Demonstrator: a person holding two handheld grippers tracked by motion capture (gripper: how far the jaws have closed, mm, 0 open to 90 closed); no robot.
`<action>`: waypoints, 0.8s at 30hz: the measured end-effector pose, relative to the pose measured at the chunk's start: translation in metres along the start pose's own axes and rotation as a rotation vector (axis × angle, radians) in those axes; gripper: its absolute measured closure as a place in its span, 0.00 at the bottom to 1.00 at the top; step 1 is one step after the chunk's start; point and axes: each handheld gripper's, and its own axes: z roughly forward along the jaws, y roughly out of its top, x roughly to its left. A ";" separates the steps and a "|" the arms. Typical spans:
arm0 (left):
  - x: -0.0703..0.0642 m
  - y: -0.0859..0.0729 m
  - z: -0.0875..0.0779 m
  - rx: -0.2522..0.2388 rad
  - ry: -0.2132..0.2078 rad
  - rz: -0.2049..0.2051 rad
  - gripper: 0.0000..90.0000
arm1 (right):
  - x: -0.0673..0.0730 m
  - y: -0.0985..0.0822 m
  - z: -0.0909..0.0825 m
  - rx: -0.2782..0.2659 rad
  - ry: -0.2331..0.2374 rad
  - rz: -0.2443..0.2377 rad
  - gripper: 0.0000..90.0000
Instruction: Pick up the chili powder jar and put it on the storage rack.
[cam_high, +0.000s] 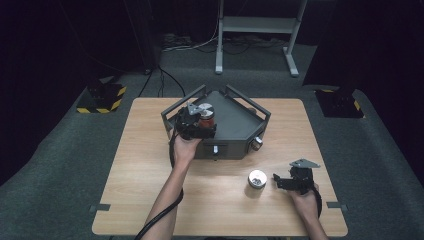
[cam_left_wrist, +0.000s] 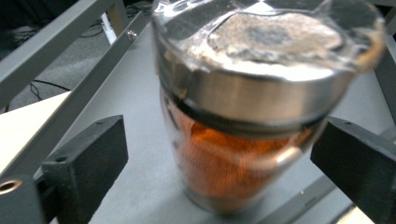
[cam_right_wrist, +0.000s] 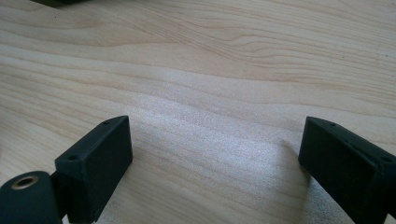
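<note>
A glass jar (cam_left_wrist: 243, 154) with a steel lid and orange-red contents stands upright on the floor of a grey metal tray (cam_high: 232, 127) at the table's far middle. My left gripper (cam_high: 202, 125) is at the tray's left part, and its jaws stand wide on either side of the jar (cam_high: 206, 118) with gaps at both pads. In the left gripper view the left gripper (cam_left_wrist: 222, 158) is open and the jar is blurred. My right gripper (cam_high: 276, 181) rests low over the table's front right, open, with bare wood between its jaws (cam_right_wrist: 215, 154).
A small round steel-topped jar (cam_high: 257, 178) sits on the wood just left of the right gripper. A silvery knob-like piece (cam_high: 256, 143) hangs at the tray's front right corner. The tray has raised rails (cam_left_wrist: 56, 51). Black stands sit on the floor beside the table.
</note>
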 end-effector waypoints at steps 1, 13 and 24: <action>0.000 -0.002 -0.003 -0.005 0.001 0.004 0.03 | 0.000 0.000 0.000 0.000 0.000 0.000 0.10; 0.006 -0.017 -0.031 -0.033 0.002 0.012 0.01 | 0.000 0.000 0.000 0.000 0.000 -0.001 0.10; 0.007 -0.042 -0.049 -0.022 0.013 0.010 0.01 | 0.000 0.000 0.000 0.000 0.000 -0.001 0.10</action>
